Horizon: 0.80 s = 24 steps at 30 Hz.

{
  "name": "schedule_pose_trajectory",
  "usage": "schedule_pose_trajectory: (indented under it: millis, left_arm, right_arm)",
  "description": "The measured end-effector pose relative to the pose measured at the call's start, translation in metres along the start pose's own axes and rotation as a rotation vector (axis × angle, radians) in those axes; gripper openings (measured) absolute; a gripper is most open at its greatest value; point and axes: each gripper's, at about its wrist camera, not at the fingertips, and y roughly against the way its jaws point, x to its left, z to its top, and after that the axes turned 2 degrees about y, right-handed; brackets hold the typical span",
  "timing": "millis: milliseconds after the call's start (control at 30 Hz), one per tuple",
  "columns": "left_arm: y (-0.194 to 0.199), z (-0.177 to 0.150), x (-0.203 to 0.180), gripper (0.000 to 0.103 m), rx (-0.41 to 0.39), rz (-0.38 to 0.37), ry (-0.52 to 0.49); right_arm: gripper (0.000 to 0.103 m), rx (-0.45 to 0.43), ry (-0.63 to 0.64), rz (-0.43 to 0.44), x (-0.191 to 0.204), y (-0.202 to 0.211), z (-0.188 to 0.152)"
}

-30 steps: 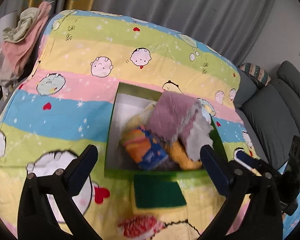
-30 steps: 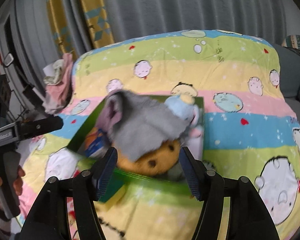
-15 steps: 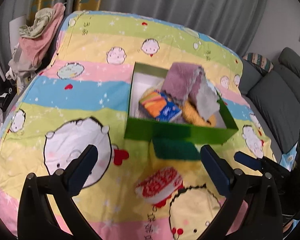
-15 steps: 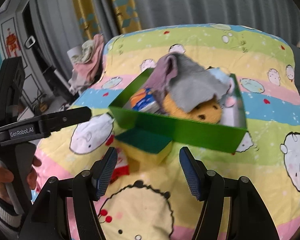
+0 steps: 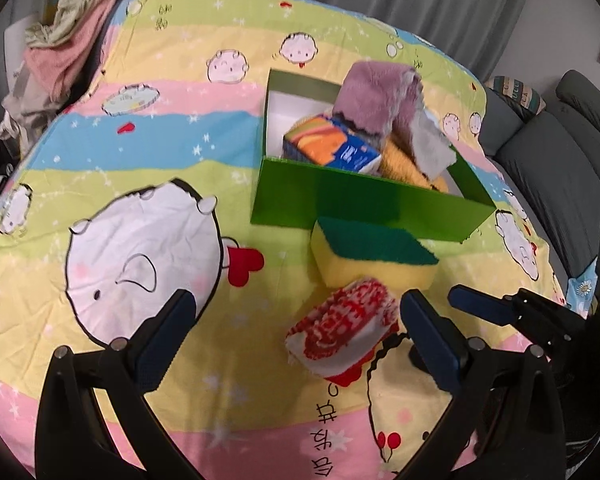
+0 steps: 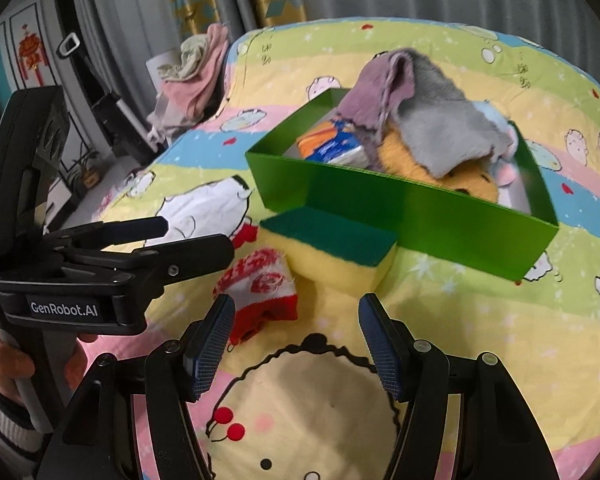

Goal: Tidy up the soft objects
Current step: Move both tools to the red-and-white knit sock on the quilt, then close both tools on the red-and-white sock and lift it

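On the side of the left tool (image 6: 196, 236) white letters read "GenRobot.AI". Both it and the right tool (image 6: 296, 344) stand open and empty near the red-and-white sock (image 6: 260, 288), whose writing is unreadable.

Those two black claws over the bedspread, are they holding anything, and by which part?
Nothing is held. The left gripper and right gripper both have open, empty jaws. The red-and-white sock and the sponge lie free on the bedspread.

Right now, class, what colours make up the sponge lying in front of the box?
The sponge is yellow with a dark green scouring top, clearest in the left wrist view.
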Motion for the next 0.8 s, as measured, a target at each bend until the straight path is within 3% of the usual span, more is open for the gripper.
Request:
schedule_pose_trajectory:
  millis: [433,633,800]
  left_arm:
    - [-0.019,-0.003,0.024,0.102,0.099,-0.205,0.152]
    - [-0.025,-0.007,0.016,0.100,0.120,-0.237,0.135]
    - [-0.032,-0.011,0.008,0.084,0.143,-0.216,0.110]
  right_arm:
    - [0.065,0.047,0.015,0.083,0.016,-0.022,-0.014]
    - [0.065,0.061,0.005,0.105,0.016,-0.035,-0.011]
    - [0.065,0.048,0.017,0.137,0.019,-0.042,-0.009]
